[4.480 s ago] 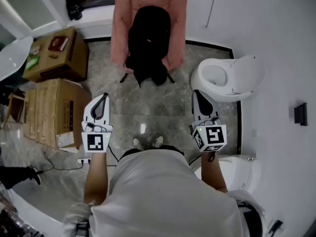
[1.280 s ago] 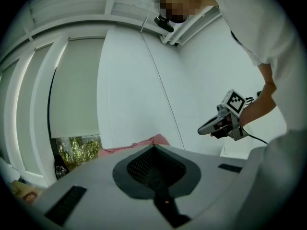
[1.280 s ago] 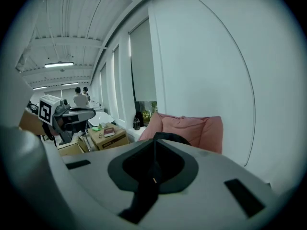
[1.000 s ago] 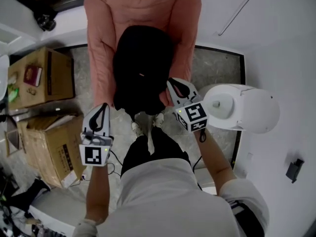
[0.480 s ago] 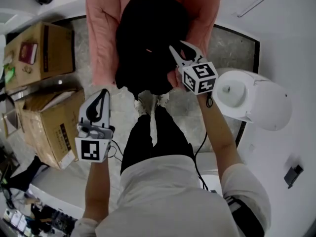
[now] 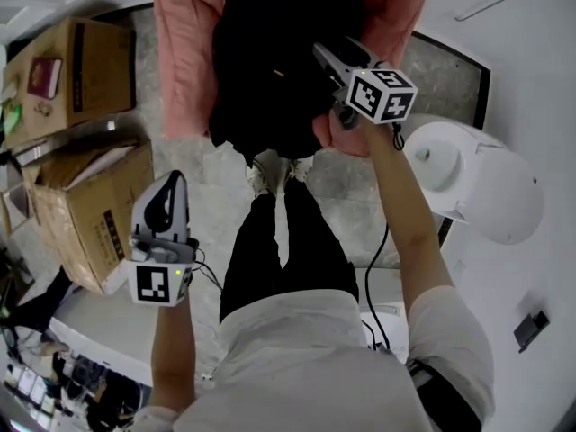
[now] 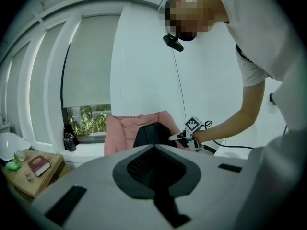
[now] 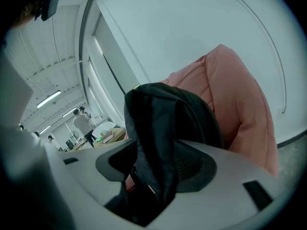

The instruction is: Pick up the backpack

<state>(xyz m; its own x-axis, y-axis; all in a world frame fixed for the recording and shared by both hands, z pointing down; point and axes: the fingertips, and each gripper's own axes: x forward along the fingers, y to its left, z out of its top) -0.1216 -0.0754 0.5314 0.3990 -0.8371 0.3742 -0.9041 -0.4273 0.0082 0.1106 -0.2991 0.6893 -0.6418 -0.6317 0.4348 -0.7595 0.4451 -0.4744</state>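
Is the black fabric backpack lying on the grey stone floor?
No, the black fabric backpack rests on the seat of the pink padded chair, off the grey stone floor.

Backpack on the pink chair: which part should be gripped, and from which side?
I would grip the upright fold of fabric along the backpack's side, coming from the person's right. The backpack leans against the chair back, so this side edge is free. The right hand-held gripper is there: its jaws have just been opening, with the fold between them, not pinched yet.
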